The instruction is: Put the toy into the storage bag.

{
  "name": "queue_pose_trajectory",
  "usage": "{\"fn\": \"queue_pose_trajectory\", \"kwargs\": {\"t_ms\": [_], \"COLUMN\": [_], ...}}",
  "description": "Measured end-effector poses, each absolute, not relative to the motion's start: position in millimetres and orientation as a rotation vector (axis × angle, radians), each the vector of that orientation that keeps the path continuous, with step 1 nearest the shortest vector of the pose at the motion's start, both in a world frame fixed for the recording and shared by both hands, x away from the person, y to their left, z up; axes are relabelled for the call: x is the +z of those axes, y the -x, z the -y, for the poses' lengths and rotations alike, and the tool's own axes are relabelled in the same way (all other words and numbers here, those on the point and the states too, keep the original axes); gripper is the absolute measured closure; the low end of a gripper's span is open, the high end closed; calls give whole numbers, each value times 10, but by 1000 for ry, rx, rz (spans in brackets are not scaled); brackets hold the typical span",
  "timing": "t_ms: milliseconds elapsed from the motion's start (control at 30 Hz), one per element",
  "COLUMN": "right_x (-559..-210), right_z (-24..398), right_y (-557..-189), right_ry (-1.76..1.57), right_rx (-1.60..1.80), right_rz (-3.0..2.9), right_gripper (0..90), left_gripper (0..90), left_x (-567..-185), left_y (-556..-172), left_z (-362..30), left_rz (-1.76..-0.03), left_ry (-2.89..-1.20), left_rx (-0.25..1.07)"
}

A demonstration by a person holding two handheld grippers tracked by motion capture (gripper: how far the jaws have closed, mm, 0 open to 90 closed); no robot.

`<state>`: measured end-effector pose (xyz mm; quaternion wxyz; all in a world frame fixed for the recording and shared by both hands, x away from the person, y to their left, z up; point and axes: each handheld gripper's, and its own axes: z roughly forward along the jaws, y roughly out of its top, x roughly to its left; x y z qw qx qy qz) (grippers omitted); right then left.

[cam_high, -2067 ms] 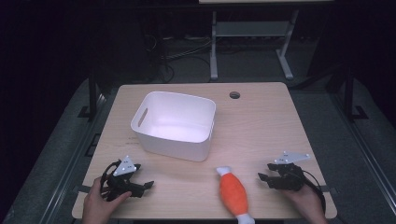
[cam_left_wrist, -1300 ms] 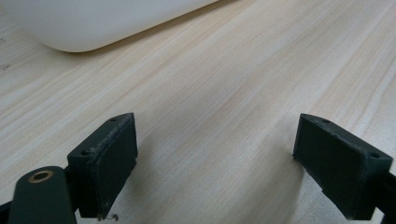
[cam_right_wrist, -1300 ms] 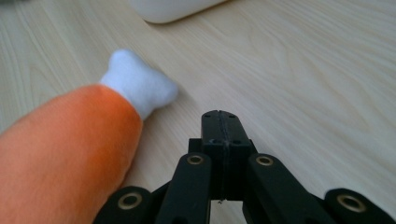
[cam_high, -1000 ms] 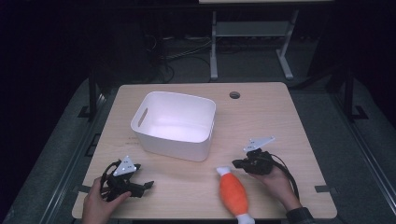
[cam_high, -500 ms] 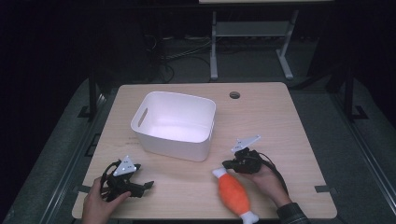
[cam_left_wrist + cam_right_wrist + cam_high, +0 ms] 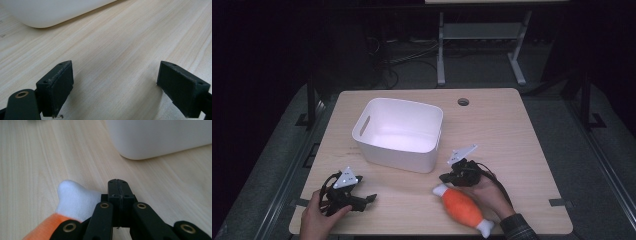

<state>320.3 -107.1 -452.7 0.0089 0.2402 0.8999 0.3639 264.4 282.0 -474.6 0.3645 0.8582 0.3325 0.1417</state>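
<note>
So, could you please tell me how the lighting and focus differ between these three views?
High view: the table is evenly lit against dark surroundings, and the white bin is bright inside. Left gripper view: the left tool is sharp, while the bin's edge is soft. Right gripper view: the shut right tool is crisp, the plush toy's white end is slightly soft, and the bin is blurred.

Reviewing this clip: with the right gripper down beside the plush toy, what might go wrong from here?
1. The right gripper has its jaws pressed together beside the toy's white end, not around it; moving on may just nudge the orange plush toy instead of grasping it.
2. The white bin stands close behind, so a pushed toy or the gripper may bump its wall.
</note>
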Motion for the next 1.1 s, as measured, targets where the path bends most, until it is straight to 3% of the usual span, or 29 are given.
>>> {"fn": "queue_pose_trajectory", "kwargs": {"t_ms": [600,1100], "right_x": [-4525,-4445], "right_z": [953,1378], "right_y": [-3152,-3204], "right_ry": [-688,-848], "right_rx": [1140,1188], "right_rz": [-2839,-2717], "right_gripper": [893,634], "left_gripper": [127,128], "left_x": [-4746,-4746], "left_y": [-2644,-2643], "left_z": [-2820,-2819], "left_rz": [-855,-856], "left_ry": [-2207,-2207], "left_rx": [365,365]}}
